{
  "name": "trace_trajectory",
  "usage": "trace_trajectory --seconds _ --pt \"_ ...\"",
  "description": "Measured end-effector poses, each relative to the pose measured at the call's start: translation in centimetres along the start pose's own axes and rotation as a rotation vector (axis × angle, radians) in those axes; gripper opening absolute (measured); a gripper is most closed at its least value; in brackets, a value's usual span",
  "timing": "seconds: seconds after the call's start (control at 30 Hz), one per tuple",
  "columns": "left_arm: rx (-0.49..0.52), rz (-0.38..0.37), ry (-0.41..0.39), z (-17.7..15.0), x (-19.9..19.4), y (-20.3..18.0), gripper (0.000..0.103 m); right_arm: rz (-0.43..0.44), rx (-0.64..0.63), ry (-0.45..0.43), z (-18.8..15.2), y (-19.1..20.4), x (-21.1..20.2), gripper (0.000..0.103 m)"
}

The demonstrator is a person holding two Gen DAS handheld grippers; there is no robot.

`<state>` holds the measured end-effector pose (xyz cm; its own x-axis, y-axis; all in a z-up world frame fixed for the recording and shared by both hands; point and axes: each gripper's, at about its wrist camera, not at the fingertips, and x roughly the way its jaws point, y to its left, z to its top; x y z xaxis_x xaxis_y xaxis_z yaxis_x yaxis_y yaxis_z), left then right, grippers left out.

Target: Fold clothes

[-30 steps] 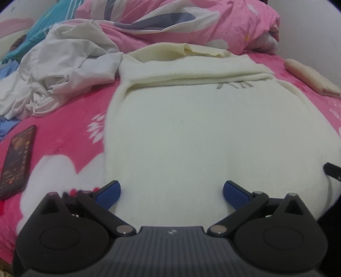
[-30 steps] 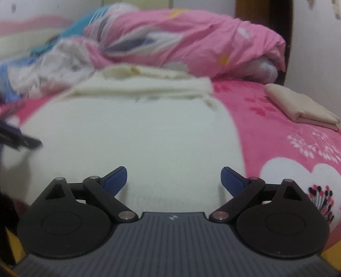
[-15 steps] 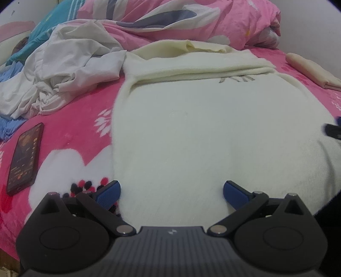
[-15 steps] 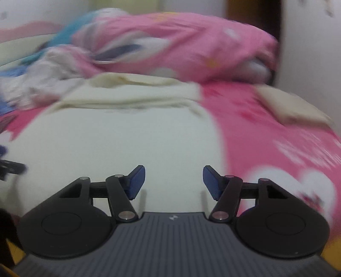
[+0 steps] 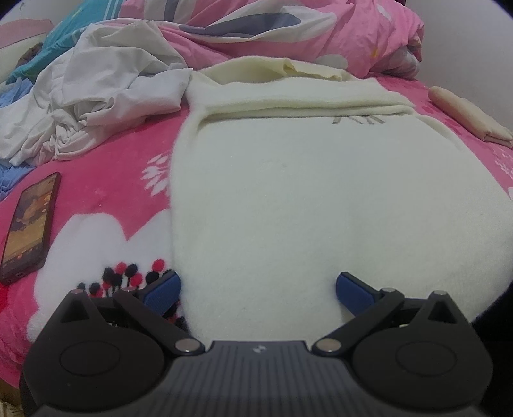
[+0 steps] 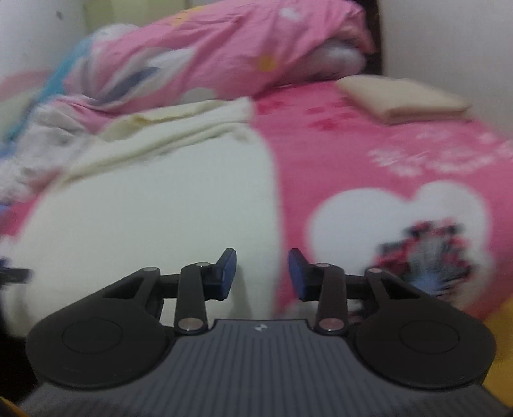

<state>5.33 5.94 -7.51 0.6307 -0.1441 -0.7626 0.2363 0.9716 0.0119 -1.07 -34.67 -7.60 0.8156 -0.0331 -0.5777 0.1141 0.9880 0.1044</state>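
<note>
one cream fleece garment (image 5: 320, 199) lies flat on the pink bedspread (image 5: 105, 179), its long axis running away toward the heaped pink duvet (image 5: 320, 29), far end folded over. left gripper (image 5: 258, 288) gapes wide at its near hem; right gripper (image 6: 262, 272), jaws just closing, half-narrowed over its right edge, gripping nothing.

I'm working in a home bedroom: a bed (image 5: 105, 179) with a pink flowered blanket, a rumpled pink duvet (image 5: 320, 29), loose laundry (image 5: 105, 96) and a phone (image 5: 29, 224).
</note>
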Motion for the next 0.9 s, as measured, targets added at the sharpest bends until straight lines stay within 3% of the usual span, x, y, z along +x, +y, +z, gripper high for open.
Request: trace_trajectory --seconds 0.17,0.3,0.47,0.7,0.9 --pt "-0.01 0.004 0.004 0.0 0.0 -0.1 0.103 0.141 -0.008 -0.049 1.0 3.1 0.6 0.036" --pt "-0.025 0.0 0.012 0.1 0.0 0.0 0.103 0.235 -0.043 0.004 0.7 6.4 3.3 0.036" --pt "-0.031 -0.01 0.011 0.0 0.1 0.2 0.103 0.217 -0.112 0.039 -2.4 7.1 1.1 0.036" --pt "-0.029 -0.02 -0.003 -0.2 0.3 0.4 0.103 0.164 -0.08 0.201 -5.1 5.2 -1.8 0.036" --pt "-0.039 -0.002 0.009 -0.1 0.2 0.1 0.103 0.249 -0.093 0.088 -3.2 6.8 -3.6 0.036"
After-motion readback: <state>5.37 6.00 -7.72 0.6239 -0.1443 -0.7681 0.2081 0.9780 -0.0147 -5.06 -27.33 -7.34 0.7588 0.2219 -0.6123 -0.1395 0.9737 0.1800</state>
